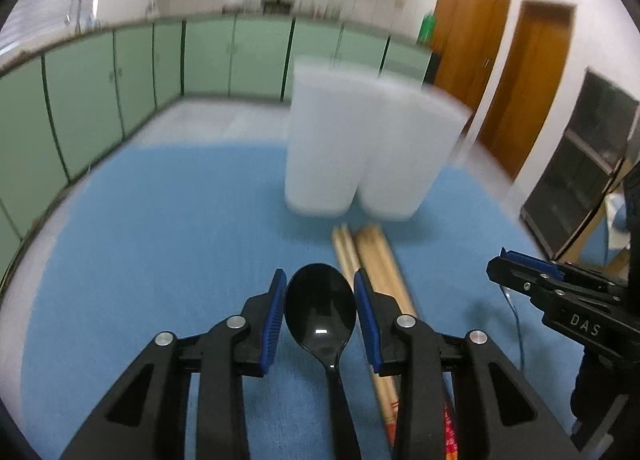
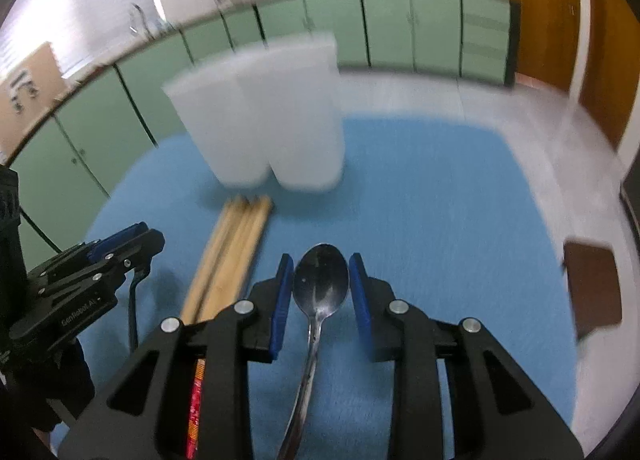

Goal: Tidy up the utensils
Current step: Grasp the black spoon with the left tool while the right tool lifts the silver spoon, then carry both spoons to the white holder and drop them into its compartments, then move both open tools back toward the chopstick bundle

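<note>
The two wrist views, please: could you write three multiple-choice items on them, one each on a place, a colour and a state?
1. Where do the wooden chopsticks lie?
A. inside a cup
B. on the blue mat, before the white cups
C. on the floor

2. What colour is the spoon between the left gripper fingers?
A. black
B. red
C. white

3. How is the right gripper?
A. shut on chopsticks
B. out of view
C. open around a metal spoon

Answers:
1 B, they rest flat on the mat.
2 A, its bowl is glossy black.
3 C, gaps show beside both pads.
</note>
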Action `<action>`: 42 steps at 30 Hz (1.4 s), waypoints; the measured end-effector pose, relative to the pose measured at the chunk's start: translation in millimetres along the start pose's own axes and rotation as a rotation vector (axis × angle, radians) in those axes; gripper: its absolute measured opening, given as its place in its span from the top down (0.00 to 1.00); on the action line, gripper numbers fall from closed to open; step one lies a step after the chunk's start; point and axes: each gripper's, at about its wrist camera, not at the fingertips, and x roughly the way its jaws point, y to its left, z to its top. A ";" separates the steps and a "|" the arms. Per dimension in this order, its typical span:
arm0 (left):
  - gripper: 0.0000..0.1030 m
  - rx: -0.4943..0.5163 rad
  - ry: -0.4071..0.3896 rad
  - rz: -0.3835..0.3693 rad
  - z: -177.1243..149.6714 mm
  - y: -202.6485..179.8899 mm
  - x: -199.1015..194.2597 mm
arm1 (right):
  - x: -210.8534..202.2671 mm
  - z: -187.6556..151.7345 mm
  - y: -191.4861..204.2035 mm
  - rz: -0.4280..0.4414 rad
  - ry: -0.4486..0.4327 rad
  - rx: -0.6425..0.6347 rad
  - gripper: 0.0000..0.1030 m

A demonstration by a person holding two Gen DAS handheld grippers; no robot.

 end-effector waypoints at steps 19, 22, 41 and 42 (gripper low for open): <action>0.67 0.045 -0.510 -0.055 145.6 -21.2 -56.8 | -88.7 136.7 -26.9 0.138 -0.494 -0.034 0.73; 0.67 0.061 -0.549 -0.030 173.9 -24.0 -37.6 | -73.6 161.4 -34.5 0.081 -0.521 -0.024 0.73; 0.41 0.010 -0.431 0.019 153.2 -3.2 21.6 | -5.9 133.3 -44.1 -0.009 -0.346 0.037 0.32; 0.38 0.005 -0.406 0.029 146.7 -2.8 14.0 | -12.0 124.6 -46.1 -0.018 -0.345 0.048 0.27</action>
